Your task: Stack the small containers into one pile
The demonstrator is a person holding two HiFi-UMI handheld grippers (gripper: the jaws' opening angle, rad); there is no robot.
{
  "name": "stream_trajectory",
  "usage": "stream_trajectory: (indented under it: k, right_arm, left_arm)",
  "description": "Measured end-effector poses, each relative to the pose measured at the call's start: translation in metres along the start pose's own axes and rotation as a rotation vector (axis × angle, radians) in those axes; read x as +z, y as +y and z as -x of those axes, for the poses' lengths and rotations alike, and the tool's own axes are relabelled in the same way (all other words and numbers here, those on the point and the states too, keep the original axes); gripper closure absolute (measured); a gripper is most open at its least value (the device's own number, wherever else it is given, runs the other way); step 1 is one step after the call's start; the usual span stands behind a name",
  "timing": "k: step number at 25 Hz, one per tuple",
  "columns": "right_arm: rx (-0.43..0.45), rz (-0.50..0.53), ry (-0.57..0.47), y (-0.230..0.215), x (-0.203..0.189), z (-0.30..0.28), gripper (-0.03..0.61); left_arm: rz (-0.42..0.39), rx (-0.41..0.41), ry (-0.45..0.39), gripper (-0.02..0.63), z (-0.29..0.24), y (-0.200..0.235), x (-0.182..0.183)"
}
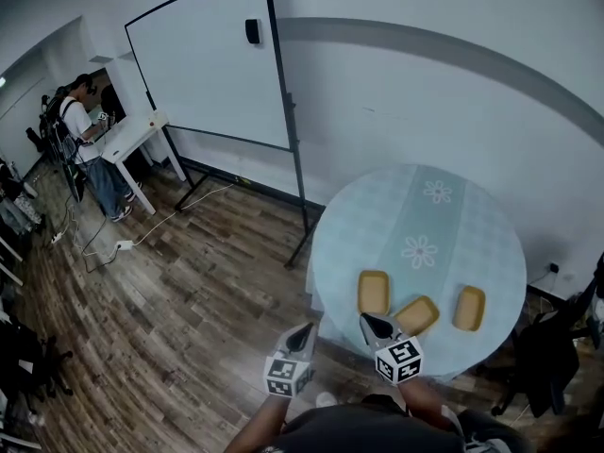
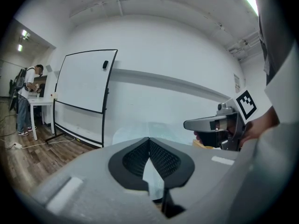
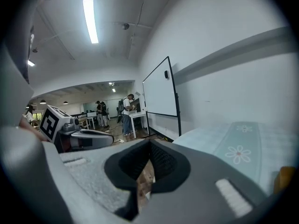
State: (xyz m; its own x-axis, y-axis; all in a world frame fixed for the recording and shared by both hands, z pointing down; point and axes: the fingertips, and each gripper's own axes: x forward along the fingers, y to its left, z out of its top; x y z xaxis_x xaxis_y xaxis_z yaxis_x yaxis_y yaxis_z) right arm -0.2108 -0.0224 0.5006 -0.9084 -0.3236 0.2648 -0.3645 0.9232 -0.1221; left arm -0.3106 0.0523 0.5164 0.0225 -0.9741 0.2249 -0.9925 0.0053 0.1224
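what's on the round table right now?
Three small yellow containers, side by side, unstacked, on a flowered tablecloth. The cloth covers the tabletop, so its surface can't be seen.

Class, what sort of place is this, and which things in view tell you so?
Most likely an office or workshop room: a freestanding whiteboard stands by the wall, a person stands at a white desk, and a strip light runs overhead.

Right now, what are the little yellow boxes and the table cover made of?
The yellow boxes look like matte plastic: even colour, rounded corners, though small here. The table cover seems printed cloth or vinyl: pale, with daisies.
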Motion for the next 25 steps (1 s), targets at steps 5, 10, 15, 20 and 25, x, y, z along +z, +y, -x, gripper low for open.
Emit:
stream_trajectory:
  k: [5, 10, 15, 20, 25]
  right_arm:
    - [-0.066, -0.013, -0.003, -0.010, -0.007, 0.009, 0.575]
    - [-0.114, -0.033, 0.006, -0.037, -0.012, 0.025, 0.577]
    - [-0.159, -0.039, -0.008, -0.072, -0.011, 0.046, 0.577]
    - [-0.207, -0.060, -0.016, -0.105, -0.013, 0.067, 0.575]
    - [-0.250, -0.087, -0.023, -0.143, -0.020, 0.088, 0.575]
  left_arm:
    - [-0.005, -0.072, 0.011, 0.620, -0.016, -0.014, -0.004]
    - [-0.022, -0.123, 0.023, 0.618, -0.042, -0.036, -0.002]
    - [-0.020, -0.149, 0.021, 0.618, -0.070, -0.061, 0.004]
    - [-0.030, -0.193, 0.030, 0.618, -0.097, -0.090, 0.008]
    - [-0.052, -0.228, 0.049, 0.618, -0.127, -0.118, 0.009]
